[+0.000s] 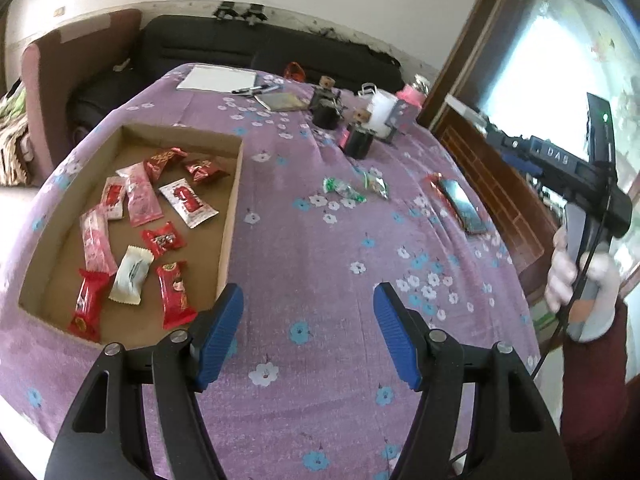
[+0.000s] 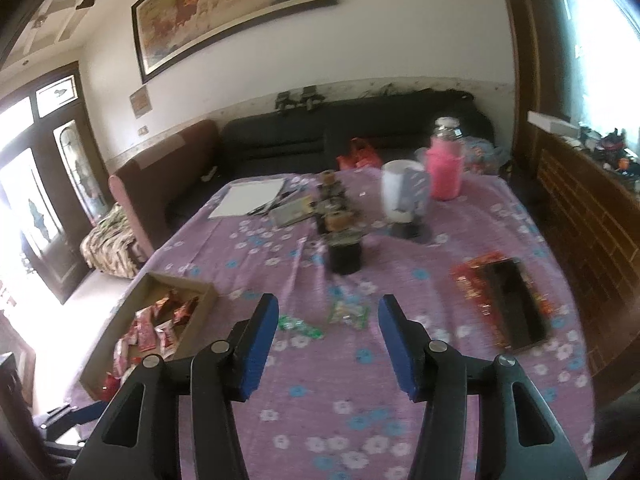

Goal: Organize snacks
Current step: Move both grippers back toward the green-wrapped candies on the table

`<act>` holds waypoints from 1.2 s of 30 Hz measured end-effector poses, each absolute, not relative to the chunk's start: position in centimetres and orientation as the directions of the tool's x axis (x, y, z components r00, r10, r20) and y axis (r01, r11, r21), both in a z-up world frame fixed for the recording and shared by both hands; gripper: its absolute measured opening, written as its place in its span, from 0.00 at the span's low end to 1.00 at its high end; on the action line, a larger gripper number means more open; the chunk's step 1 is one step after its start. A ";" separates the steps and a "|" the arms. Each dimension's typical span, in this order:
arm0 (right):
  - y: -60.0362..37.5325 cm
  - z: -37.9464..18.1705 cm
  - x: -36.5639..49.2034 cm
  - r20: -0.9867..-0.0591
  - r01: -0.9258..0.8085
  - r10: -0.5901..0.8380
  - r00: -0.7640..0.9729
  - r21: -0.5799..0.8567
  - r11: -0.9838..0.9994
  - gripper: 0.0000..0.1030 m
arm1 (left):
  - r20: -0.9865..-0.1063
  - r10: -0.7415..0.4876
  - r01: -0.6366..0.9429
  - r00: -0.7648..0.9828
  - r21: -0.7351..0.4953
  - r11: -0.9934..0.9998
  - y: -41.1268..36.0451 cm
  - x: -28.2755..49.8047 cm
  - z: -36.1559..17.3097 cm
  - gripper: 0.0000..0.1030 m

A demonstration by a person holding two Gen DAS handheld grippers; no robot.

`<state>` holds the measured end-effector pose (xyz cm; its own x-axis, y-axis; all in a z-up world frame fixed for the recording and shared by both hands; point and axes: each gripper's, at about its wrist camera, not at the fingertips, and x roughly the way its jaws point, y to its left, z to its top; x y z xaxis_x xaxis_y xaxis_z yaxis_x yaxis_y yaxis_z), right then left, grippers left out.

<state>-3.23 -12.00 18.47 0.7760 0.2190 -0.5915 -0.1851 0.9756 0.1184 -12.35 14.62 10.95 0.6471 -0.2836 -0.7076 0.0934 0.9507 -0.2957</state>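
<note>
A shallow cardboard box (image 1: 230, 216) sits on the purple flowered tablecloth (image 1: 312, 248) at the left and holds several red, pink and white snack packets (image 1: 138, 220). Two green-and-white snack packets (image 1: 344, 192) (image 1: 377, 184) lie loose on the cloth to the right of the box. My left gripper (image 1: 308, 320) is open and empty, hovering by the box's near right corner. My right gripper (image 2: 328, 332) is open and empty, above the cloth just short of the green packets (image 2: 348, 314) (image 2: 298, 324). The box (image 2: 206, 300) shows at the left in the right wrist view.
A phone on a red packet (image 1: 460, 204) (image 2: 508, 304) lies at the right. Black jars (image 1: 358, 140) (image 2: 344, 252), a white cup (image 2: 404, 196), a pink bottle (image 2: 444, 168), paper and pens (image 1: 218, 78) stand further back. A dark sofa (image 2: 320, 136) lies behind the table.
</note>
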 end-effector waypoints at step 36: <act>-16.2 4.7 7.6 -0.750 -0.048 0.285 0.597 0.321 0.946 0.64 | -0.817 -0.288 0.027 0.500 -0.318 0.948 12.6 -5.6 5.8 0.65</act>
